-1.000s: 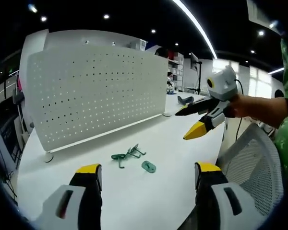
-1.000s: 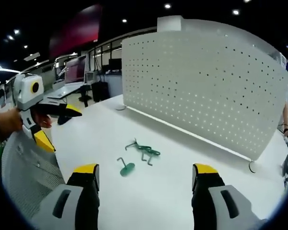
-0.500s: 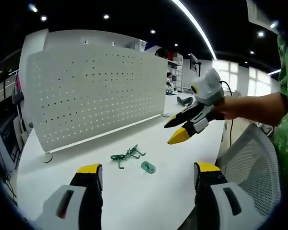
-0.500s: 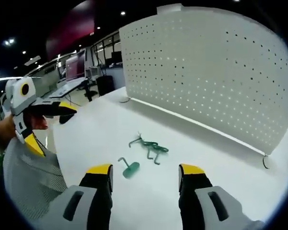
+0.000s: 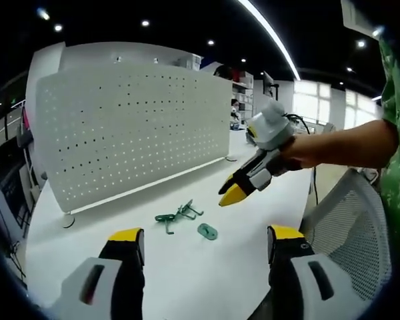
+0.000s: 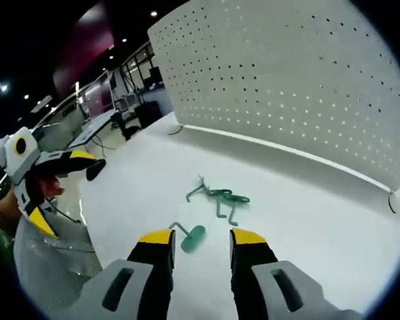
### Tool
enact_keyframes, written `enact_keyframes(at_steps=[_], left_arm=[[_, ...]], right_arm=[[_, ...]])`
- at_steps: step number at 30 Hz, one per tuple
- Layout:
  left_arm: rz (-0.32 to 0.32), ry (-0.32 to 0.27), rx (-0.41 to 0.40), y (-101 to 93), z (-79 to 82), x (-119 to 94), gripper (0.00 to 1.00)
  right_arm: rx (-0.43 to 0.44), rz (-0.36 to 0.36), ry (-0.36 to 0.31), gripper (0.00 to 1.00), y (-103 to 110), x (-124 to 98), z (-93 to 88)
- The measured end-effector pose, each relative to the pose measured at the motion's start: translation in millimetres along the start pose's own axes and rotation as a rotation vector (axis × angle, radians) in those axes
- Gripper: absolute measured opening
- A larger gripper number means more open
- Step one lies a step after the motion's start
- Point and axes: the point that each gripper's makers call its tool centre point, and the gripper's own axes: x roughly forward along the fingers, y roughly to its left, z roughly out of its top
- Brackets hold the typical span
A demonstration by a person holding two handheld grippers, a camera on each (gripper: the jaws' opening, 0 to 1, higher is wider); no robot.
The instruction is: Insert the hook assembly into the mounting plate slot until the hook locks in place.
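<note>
Right now the right gripper [image 6: 199,241] hangs over the white table [image 6: 333,220] with its jaws narrowed to a slim gap, nothing between them; the single green hook piece with a flat oval foot [image 6: 189,236] lies just past the tips, at about 11 o'clock from them. Its wire stem runs toward 10 o'clock, so the jaws would need to close across it. Further on, at 12 to 1 o'clock, lies a tangle of green hooks [image 6: 219,198], perhaps two or three; I cannot count them surely. Beyond stands one white pegboard panel [image 6: 300,87], upright, at 1 o'clock.

The left gripper [image 5: 203,241] is spread wide and empty, well back from the parts. Judging by this, the right one is the nearer and looks set for the pickup. Nothing is yet in the panel.
</note>
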Motion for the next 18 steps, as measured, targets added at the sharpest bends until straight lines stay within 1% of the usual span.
enact_keyframes(at_steps=[6, 9, 11, 15, 17, 18], left_arm=[[0.005, 0.006, -0.002, 1.0, -1.2, 0, 0.75], [0.005, 0.010, 0.001, 0.4, -2.0, 0, 0.74], [0.004, 0.011, 0.003, 0.1, -2.3, 0, 0.74], [0.006, 0.017, 0.005, 0.4, -3.5, 0, 0.74], [0.004, 0.019, 0.005, 0.4, -4.0, 0, 0.73], [0.003, 0.019, 0.005, 0.2, -4.1, 0, 0.73]], right_arm=[[0.054, 0.015, 0.036, 0.28, -3, 12, -7.1], [0.131, 0.026, 0.058, 0.24, -5, 20, -10.9], [0.156, 0.031, 0.076, 0.21, -5, 25, -14.3], [0.197, 0.045, 0.091, 0.18, -4, 32, -18.4], [0.229, 0.052, 0.101, 0.17, -4, 36, -21.6], [0.264, 0.058, 0.107, 0.16, -4, 38, -23.8]])
